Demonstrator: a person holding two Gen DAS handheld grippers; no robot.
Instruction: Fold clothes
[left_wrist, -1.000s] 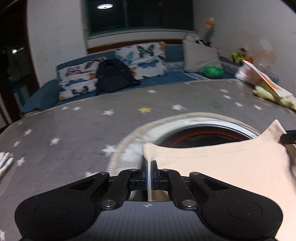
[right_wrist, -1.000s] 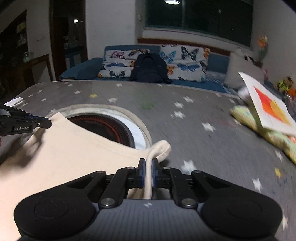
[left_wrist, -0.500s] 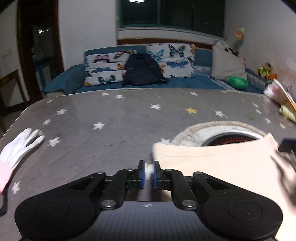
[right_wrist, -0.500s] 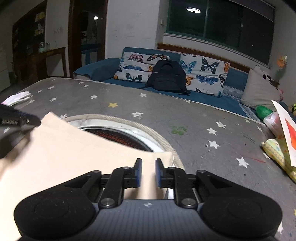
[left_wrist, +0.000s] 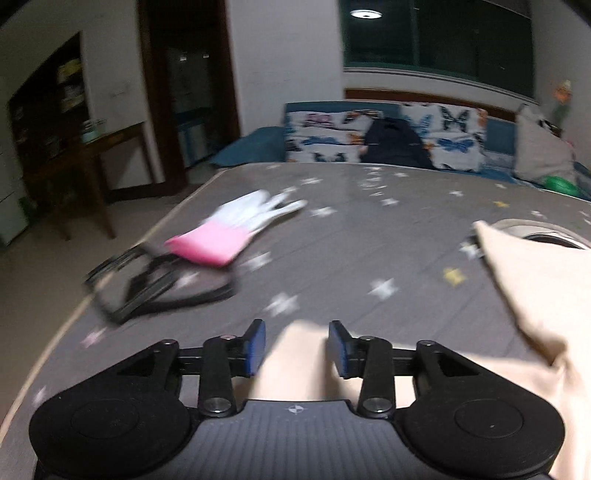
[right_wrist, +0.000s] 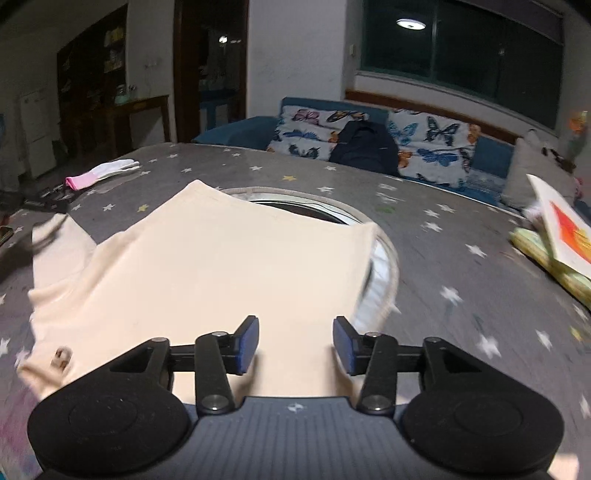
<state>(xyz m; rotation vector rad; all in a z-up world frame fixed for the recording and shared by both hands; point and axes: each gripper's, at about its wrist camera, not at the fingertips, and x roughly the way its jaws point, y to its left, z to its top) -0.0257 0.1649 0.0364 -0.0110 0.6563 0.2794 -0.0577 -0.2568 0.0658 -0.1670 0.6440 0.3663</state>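
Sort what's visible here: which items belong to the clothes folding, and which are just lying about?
Part of the job:
- beige garment, spread flat on the star-print table cover
- left gripper, jaws open
- right gripper, jaws open

Lying about:
- white and pink glove
- black backpack on the sofa
- booklet
- green ball

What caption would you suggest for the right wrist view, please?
Open right tool above a cream garment lying folded on the star-patterned table.
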